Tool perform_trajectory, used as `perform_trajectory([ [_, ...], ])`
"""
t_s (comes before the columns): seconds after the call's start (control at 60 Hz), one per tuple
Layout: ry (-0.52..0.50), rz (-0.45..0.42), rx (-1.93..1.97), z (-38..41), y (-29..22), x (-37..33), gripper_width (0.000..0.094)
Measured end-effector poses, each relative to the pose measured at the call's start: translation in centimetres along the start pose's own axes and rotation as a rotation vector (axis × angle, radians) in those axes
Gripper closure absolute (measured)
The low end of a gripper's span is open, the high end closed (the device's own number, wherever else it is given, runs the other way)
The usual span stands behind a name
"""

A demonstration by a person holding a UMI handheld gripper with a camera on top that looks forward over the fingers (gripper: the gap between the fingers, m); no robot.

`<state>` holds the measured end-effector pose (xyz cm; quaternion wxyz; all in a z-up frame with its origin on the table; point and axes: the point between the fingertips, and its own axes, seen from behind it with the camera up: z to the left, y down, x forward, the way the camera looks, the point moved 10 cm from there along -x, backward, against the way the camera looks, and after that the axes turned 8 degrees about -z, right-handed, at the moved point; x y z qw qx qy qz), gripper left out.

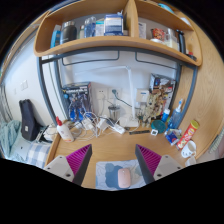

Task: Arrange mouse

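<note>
A small pale pink mouse (pixel 124 177) lies on a light blue mouse mat (pixel 110 174) on the wooden desk (pixel 112 146). It rests on the right part of the mat, next to a darker blue patch on the mat. My gripper (pixel 112 160) is open, its two purple pads (pixel 80 158) wide apart. The mouse and mat lie between the fingers, low and near me. Neither finger touches the mouse.
Beyond the fingers, the back of the desk is crowded: a black object (pixel 30 124) at the left, cables and a power strip (pixel 116 127) in the middle, bottles and a cup (pixel 186 149) at the right. A wooden shelf (pixel 110 45) with items runs overhead.
</note>
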<state>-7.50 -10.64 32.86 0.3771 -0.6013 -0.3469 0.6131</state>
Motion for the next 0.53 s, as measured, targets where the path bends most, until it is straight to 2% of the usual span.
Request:
perform_trajectory([
  [0.533,-0.005,0.025,-0.012,1.1,0.9,-0.9,0.0066],
])
